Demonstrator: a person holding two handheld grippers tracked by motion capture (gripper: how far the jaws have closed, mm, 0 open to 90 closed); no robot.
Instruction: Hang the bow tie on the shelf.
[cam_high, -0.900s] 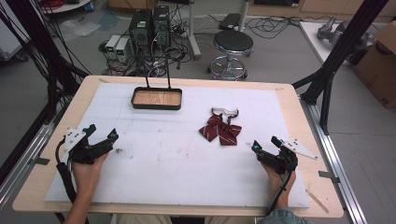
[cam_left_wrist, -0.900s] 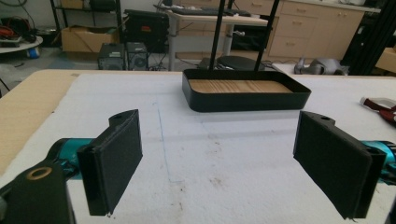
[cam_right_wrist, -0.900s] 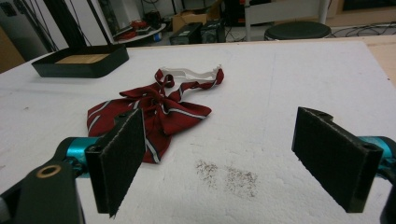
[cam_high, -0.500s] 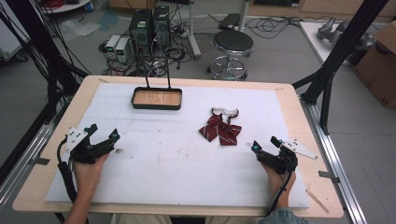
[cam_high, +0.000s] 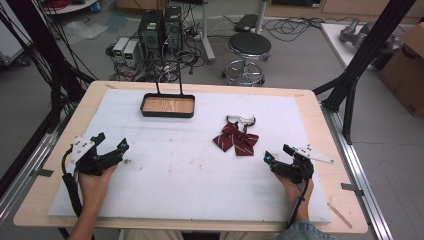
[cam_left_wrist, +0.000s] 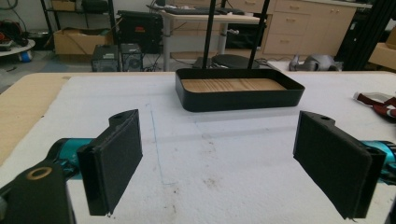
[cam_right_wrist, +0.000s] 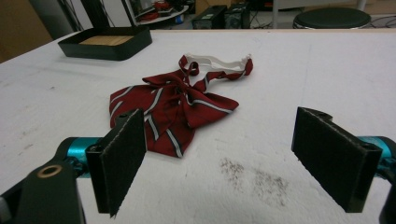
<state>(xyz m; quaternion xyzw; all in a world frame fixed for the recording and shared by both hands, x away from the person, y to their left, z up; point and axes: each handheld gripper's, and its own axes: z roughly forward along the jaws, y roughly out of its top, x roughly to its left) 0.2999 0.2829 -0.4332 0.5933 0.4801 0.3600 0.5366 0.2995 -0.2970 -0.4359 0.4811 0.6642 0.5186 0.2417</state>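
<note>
A dark red bow tie with grey stripes and a white strap (cam_high: 236, 137) (cam_right_wrist: 172, 105) lies crumpled on the white mat, right of centre. A black tray with a wooden floor (cam_high: 168, 106) (cam_left_wrist: 239, 88) stands at the back, left of centre. My right gripper (cam_high: 278, 153) (cam_right_wrist: 233, 158) rests on the mat just right of and nearer than the bow tie, jaws wide open and nothing between them. At the left, my left gripper (cam_high: 111, 142) (cam_left_wrist: 233, 163) sits open on the mat, pointing toward the tray.
The white mat (cam_high: 190, 165) covers most of the wooden table (cam_high: 320, 125). Small dark stains mark the mat. A stool (cam_high: 249, 46), computer boxes (cam_high: 159, 26) and black frame posts (cam_high: 350, 80) stand beyond the table.
</note>
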